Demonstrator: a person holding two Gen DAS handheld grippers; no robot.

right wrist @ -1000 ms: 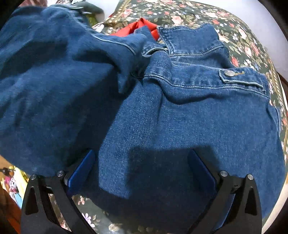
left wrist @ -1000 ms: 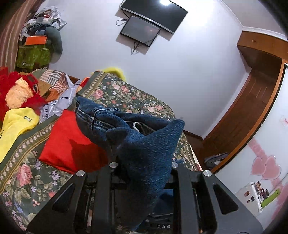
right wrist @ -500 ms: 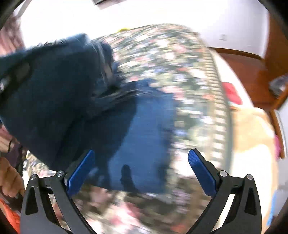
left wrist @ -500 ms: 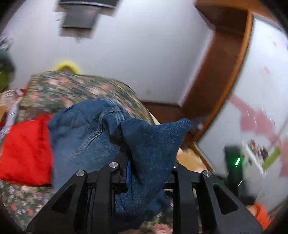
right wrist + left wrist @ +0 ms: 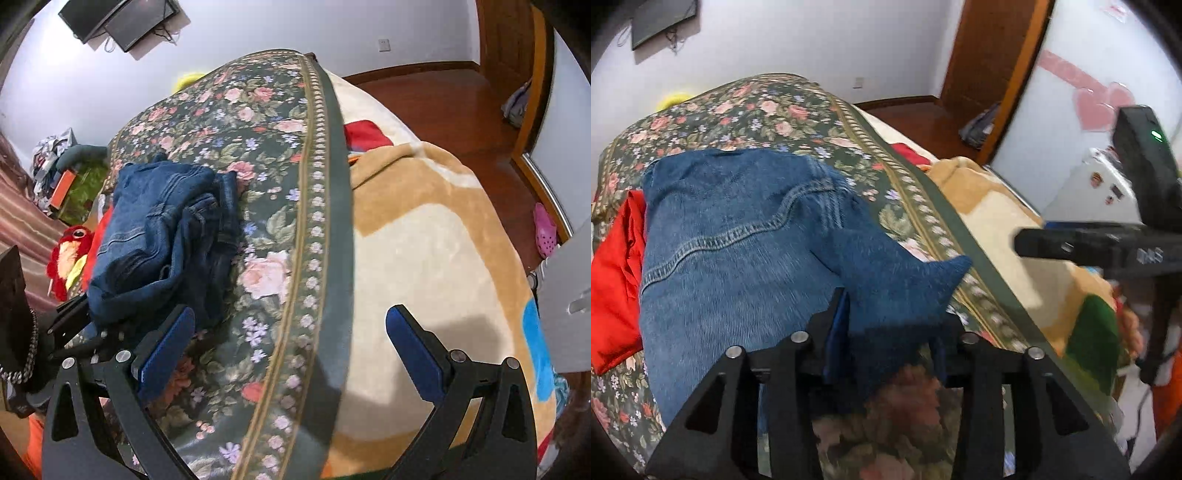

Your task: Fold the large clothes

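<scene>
A blue denim jacket (image 5: 738, 236) lies bunched on the floral bedspread (image 5: 768, 107); the right wrist view shows it as a crumpled heap (image 5: 162, 229). One dark denim corner (image 5: 897, 284) sticks up between the fingers of my left gripper (image 5: 886, 343). Its jaws are opening and the cloth sits loosely between the pads. My right gripper (image 5: 290, 343) is open and holds nothing. It hangs over the bedspread's border and the beige blanket (image 5: 424, 240), to the right of the jacket.
A red garment (image 5: 613, 273) lies under the jacket's left side. A red and yellow plush toy (image 5: 70, 251) sits at the bed's far left. The wooden floor (image 5: 443, 92), a pink shoe (image 5: 545, 230) and a wardrobe edge (image 5: 569, 295) lie beyond the bed's right side.
The jacket came down from the air onto the bedspread. My left gripper's jaws widened around the denim corner. My right gripper swung away from the jacket to the right.
</scene>
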